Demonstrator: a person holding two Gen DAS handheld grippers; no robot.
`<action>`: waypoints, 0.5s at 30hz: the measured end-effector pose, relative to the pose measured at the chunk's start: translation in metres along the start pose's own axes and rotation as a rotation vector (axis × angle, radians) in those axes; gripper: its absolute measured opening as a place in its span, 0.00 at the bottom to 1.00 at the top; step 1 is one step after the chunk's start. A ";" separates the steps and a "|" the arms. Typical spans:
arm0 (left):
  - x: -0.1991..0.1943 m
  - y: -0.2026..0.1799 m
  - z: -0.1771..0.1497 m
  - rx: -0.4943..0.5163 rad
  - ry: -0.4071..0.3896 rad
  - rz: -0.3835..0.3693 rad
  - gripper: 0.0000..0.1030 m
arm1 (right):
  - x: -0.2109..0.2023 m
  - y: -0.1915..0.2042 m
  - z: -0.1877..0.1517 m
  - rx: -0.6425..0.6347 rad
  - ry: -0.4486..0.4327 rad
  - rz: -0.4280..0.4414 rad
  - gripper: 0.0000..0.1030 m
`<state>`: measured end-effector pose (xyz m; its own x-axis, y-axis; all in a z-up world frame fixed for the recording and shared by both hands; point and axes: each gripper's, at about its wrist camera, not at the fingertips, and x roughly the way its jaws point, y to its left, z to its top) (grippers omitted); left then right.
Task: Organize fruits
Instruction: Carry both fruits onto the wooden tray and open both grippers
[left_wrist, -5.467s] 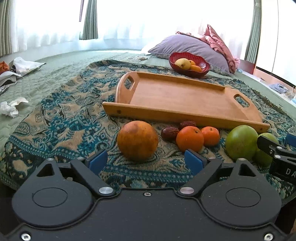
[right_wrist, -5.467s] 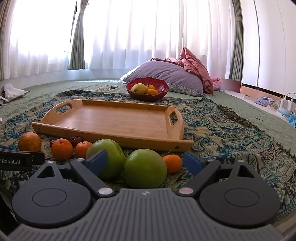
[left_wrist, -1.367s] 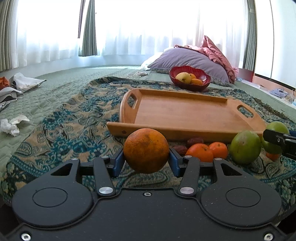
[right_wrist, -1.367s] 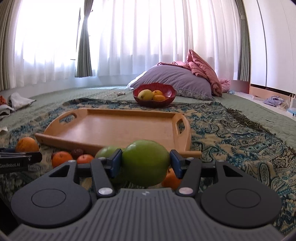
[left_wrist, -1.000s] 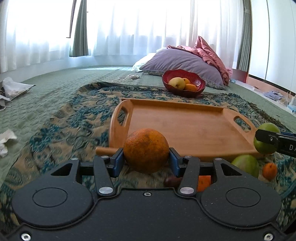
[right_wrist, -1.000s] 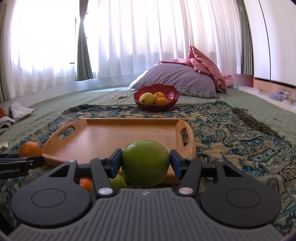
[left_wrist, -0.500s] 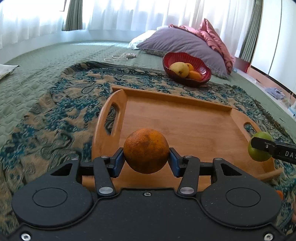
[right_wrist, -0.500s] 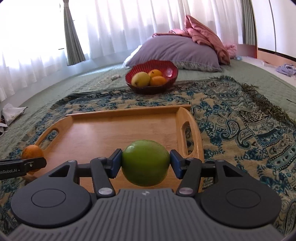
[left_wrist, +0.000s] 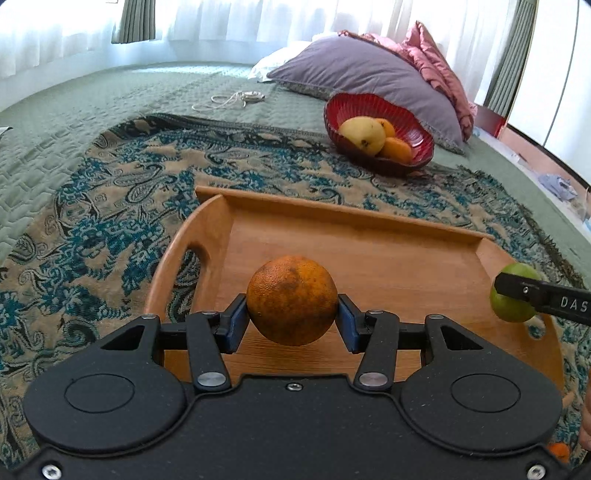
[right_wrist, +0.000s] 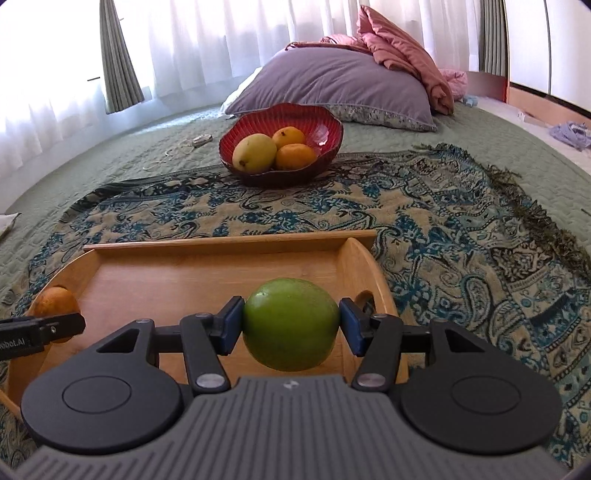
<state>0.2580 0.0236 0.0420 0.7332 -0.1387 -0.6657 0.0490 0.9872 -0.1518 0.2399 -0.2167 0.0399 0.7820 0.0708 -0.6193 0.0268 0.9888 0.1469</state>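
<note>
Just below both tools, over the empty wooden handled tray (left_wrist: 369, 251), the left tool (left_wrist: 291, 314) pinches a round mottled orange (left_wrist: 291, 300) and the right tool (right_wrist: 291, 328) a smooth green fruit (right_wrist: 291, 324); released high, either could roll.

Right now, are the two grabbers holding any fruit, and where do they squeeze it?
Yes. The left gripper squeezes the big orange on its two sides, and the right gripper squeezes the green fruit the same way.
</note>
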 end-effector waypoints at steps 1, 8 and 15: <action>0.003 0.001 0.000 0.000 0.005 0.003 0.46 | 0.003 0.000 0.000 0.008 0.006 0.001 0.57; 0.011 0.001 -0.002 0.003 0.004 0.007 0.46 | 0.012 0.004 -0.003 0.002 0.016 0.010 0.57; 0.011 0.001 -0.003 0.009 -0.002 0.005 0.46 | 0.015 0.006 -0.004 -0.001 0.018 0.009 0.57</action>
<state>0.2640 0.0226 0.0325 0.7349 -0.1340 -0.6648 0.0515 0.9885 -0.1423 0.2493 -0.2090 0.0288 0.7711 0.0823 -0.6314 0.0192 0.9882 0.1522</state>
